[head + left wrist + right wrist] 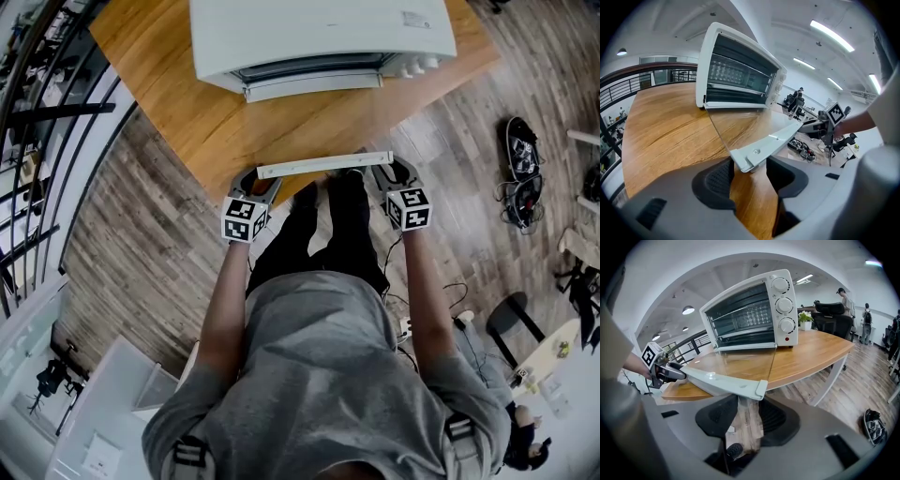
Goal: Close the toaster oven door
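Fingers [717, 180] of left gripper [749, 174] and right gripper [749, 411] stand apart, straddling handle [323, 165] ends, unclamped. Likely risk: an uneven lift slips one end and the door [736, 363] drops open.

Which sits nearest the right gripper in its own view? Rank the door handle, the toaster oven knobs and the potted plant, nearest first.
1. Door handle: its end lies right at the right gripper, between the jaws.
2. Toaster oven knobs: farther up the table, on the right side of the oven's front.
3. Potted plant: beyond the oven, toward the table's far right.
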{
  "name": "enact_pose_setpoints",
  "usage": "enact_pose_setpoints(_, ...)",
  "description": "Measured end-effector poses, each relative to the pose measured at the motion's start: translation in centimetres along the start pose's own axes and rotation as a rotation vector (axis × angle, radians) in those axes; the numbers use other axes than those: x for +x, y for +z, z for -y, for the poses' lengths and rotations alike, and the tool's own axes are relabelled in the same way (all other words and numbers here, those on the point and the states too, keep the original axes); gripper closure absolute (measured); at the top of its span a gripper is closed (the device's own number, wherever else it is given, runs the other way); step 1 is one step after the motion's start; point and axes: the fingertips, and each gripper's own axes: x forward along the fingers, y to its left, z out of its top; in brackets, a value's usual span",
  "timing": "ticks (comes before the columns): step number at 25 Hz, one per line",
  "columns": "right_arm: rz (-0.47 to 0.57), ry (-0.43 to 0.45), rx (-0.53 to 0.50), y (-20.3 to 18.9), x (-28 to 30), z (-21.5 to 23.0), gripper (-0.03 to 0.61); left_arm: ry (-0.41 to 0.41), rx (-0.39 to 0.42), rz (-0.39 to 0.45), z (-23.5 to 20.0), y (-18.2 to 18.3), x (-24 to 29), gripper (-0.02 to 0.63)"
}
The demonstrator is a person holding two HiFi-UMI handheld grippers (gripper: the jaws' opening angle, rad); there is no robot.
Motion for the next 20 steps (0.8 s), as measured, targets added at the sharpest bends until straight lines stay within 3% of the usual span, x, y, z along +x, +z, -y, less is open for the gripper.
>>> enact_pose_setpoints(11, 0.029, 0.007, 0.011, 1.6, -1.4, -0.5, 0.436, -0.021, -0.041, 0.035, 0.7, 1.4, -0.9, 0.469)
enact_pose_setpoints(20, 0.057, 0.008, 0.028, 2.7, -2.2, -0.9, 0.450, -0.046, -0.027, 0.053, 1.1, 2.7, -1.8, 0.471)
